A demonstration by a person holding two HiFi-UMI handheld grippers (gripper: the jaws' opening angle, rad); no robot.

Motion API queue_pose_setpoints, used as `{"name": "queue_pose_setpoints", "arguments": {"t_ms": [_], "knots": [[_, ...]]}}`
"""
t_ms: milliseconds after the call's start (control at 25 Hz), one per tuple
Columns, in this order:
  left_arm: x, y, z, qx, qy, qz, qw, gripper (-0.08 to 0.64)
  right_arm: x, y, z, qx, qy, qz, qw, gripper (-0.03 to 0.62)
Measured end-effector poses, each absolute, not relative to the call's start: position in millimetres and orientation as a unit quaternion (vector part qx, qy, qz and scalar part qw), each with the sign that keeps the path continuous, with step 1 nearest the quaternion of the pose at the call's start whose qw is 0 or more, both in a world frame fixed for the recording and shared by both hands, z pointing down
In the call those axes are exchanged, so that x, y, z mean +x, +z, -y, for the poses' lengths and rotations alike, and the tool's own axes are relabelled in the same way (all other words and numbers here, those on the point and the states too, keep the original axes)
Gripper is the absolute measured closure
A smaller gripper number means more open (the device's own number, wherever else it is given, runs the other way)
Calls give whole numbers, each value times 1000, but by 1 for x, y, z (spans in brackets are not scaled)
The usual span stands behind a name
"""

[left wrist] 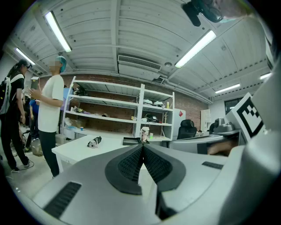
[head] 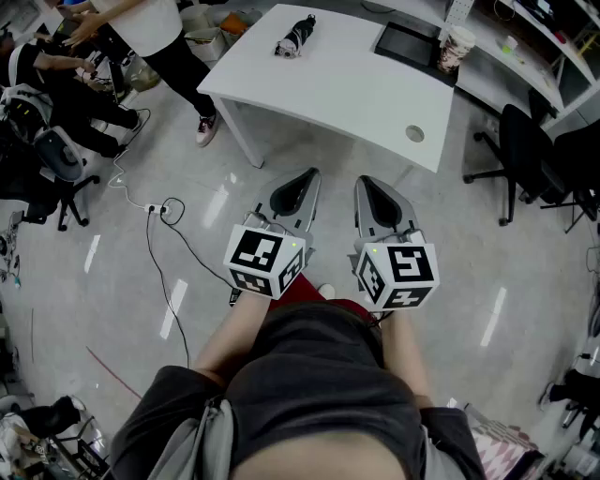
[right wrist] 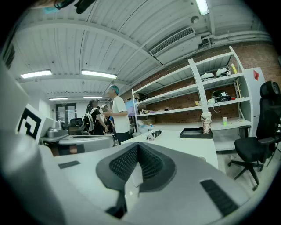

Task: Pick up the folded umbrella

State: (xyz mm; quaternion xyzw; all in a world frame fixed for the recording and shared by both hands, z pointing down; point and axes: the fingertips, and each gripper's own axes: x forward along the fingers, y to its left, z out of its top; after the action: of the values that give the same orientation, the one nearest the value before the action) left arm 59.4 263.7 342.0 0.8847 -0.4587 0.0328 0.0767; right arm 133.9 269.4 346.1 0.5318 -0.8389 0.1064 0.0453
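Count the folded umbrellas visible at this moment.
1. The folded umbrella lies on the white table, near its far left corner in the head view. Clutter on the shelves behind could hide others.

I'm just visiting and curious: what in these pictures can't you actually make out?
Umbrella: too small and far in every view to show its strap or handle.
Cup: print too small to read, head view.
Tray: contents too dark and small, head view.
Table: other legs hidden under its top, head view.
Bystander: cut off by the top edge, head view.
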Motion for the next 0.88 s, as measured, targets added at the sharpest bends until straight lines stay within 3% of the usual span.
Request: {"name": "queue_pose_setpoints", "arguments": {"t_ms": [880], "knots": [[41, 336, -256, 865, 32, 495, 69, 546, 135, 356, -265, 522, 132, 841, 50, 574]]}}
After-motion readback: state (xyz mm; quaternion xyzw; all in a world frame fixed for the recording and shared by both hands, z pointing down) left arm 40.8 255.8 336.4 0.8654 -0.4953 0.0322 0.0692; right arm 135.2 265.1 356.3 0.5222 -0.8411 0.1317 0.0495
